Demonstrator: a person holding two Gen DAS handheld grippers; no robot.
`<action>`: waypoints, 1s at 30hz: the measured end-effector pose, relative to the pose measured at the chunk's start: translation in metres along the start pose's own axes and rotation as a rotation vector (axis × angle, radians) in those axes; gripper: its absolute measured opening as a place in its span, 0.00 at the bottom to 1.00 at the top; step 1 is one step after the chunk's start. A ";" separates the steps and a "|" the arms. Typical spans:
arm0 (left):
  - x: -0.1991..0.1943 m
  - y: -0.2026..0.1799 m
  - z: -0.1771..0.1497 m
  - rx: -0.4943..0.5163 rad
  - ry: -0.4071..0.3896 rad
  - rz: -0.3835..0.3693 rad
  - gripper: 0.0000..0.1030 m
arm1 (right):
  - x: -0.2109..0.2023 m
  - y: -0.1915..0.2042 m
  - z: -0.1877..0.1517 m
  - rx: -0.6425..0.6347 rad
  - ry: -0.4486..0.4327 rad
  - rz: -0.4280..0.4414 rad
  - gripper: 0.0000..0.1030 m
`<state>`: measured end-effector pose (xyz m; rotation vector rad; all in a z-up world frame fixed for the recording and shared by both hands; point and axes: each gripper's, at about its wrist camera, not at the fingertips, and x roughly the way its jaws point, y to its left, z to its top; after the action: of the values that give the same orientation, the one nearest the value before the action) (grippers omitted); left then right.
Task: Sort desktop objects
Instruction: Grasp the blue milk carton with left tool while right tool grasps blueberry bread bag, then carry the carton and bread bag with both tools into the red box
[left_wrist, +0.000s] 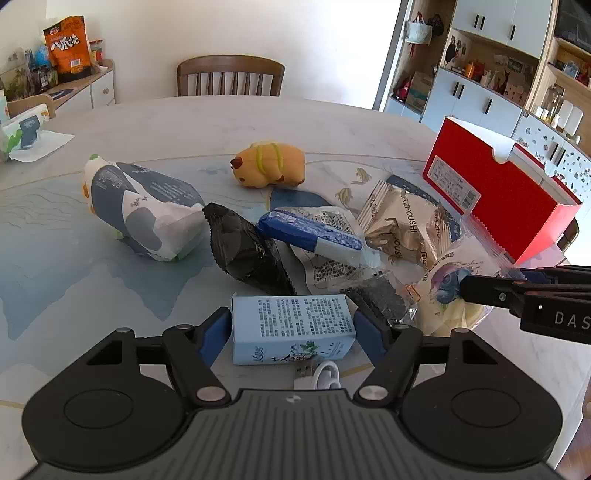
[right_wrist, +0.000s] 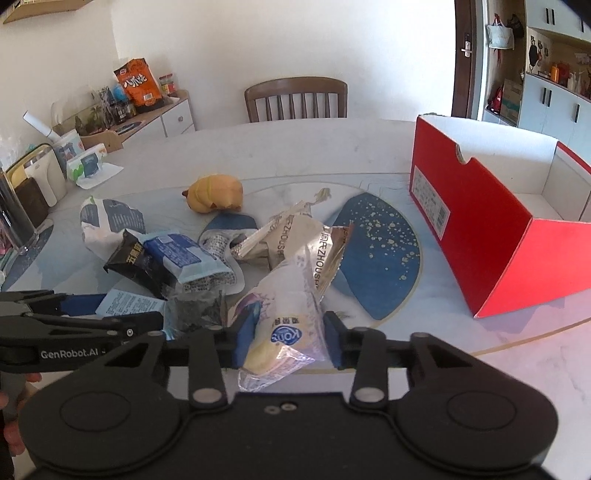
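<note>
Both claws are at the pick-up stage of sorting. The left claw (left_wrist: 293, 326) brackets the light blue carton (left_wrist: 293, 328), which lies on the table (left_wrist: 110, 295) at the near edge of the pile. Its blue pads stand against the carton's two short ends, and the grip appears made. The right claw (right_wrist: 288, 339) is clenched on the clear-wrapped bread packet (right_wrist: 284, 317), whose wrapper bulges between the pads. The open red box (right_wrist: 517, 236) stands on the table well to the right and is the likely destination. Before lifting, confirm that both pads seat flat on the carton ends, since a skewed grip would let it pivot. Lift the bread packet straight up, because the beige snack bag (right_wrist: 314, 240) leans on its far end and may drag. Avoid squeezing harder, as soft contents deform. Keep the white cable (left_wrist: 325, 374) beneath the carton clear.
</note>
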<state>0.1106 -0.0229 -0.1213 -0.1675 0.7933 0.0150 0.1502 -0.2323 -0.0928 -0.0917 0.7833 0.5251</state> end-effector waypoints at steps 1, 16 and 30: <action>-0.001 0.000 0.000 -0.001 -0.004 0.001 0.70 | -0.001 0.000 0.000 -0.002 -0.003 -0.002 0.34; -0.024 -0.001 0.005 -0.039 -0.038 -0.030 0.69 | -0.019 -0.009 0.003 0.044 -0.037 -0.018 0.23; -0.041 -0.034 0.036 0.005 -0.078 -0.106 0.69 | -0.050 -0.031 0.015 0.146 -0.084 -0.024 0.23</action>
<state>0.1101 -0.0490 -0.0622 -0.2031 0.7060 -0.0800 0.1459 -0.2761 -0.0510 0.0560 0.7354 0.4452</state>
